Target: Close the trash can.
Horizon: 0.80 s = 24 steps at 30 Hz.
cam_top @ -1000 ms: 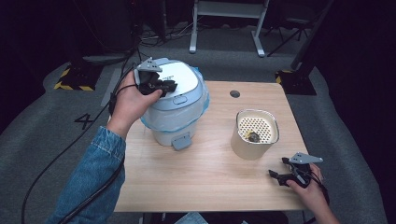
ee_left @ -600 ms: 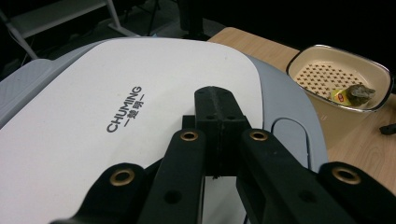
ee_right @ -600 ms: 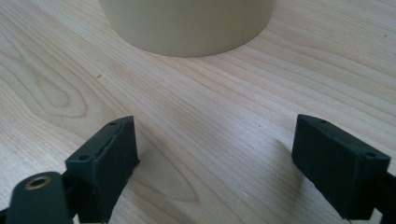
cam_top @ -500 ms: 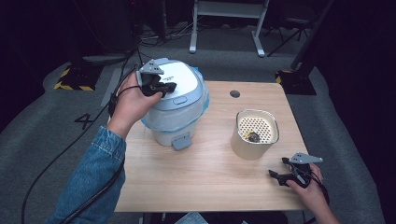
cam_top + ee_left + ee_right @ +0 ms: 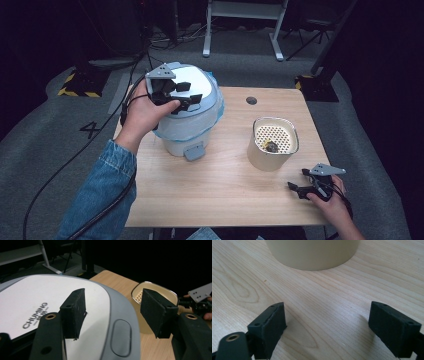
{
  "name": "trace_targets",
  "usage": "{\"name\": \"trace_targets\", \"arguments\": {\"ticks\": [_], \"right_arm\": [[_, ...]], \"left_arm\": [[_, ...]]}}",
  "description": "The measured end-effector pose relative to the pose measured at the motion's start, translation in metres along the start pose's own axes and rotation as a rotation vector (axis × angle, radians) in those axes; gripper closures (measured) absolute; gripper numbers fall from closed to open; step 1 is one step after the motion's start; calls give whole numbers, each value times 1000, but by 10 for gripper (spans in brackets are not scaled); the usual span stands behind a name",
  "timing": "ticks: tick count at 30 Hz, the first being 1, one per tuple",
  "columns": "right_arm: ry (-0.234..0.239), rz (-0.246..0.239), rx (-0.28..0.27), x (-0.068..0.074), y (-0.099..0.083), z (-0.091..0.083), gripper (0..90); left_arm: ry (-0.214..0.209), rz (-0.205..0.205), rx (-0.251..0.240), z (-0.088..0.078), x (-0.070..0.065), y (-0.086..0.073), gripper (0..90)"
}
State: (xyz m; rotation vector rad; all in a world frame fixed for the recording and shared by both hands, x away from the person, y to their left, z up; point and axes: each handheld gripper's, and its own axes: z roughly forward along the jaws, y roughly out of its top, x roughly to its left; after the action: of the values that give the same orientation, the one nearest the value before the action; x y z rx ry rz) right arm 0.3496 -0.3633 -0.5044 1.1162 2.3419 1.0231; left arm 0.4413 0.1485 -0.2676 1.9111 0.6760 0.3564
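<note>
Overhead, a wooden table [image 5: 215, 190] fills the middle of the frame. At upper left, the left gripper [image 5: 184, 96] hovers over the white and grey lid of a rice cooker [image 5: 192, 125], which stands on the table's left half. Its jaws have just been opening and are now spread apart with nothing between them; in the left gripper view the lid, printed "CHUMING", lies just beneath the black pads [image 5: 75, 312], and whether they touch it cannot be told. Right of centre stands a cream pot [image 5: 272, 145] with a perforated insert and a small dark item inside. At lower right, the right gripper [image 5: 300, 189] rests low near the table's front edge, well apart from the cooker. The right gripper view shows its jaws spread wide over bare wood, with the pot's rounded base at the top of the frame.
</note>
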Motion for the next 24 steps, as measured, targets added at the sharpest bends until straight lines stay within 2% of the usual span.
{"name": "trace_targets", "arguments": {"ticks": [4,11,17,24], "right_arm": [[4,0,0,0,0,0,145],[11,-7,0,-1,0,0,144],[11,-6,0,-1,0,0,145],[11,-7,0,-1,0,0,144]], "left_arm": [[-19,37,15,-4,-19,-1,368],[-40,61,23,-12,-47,-12,368],[-37,78,39,-18,-61,-27,360],[-27,64,53,-25,-70,-50,359]]}}
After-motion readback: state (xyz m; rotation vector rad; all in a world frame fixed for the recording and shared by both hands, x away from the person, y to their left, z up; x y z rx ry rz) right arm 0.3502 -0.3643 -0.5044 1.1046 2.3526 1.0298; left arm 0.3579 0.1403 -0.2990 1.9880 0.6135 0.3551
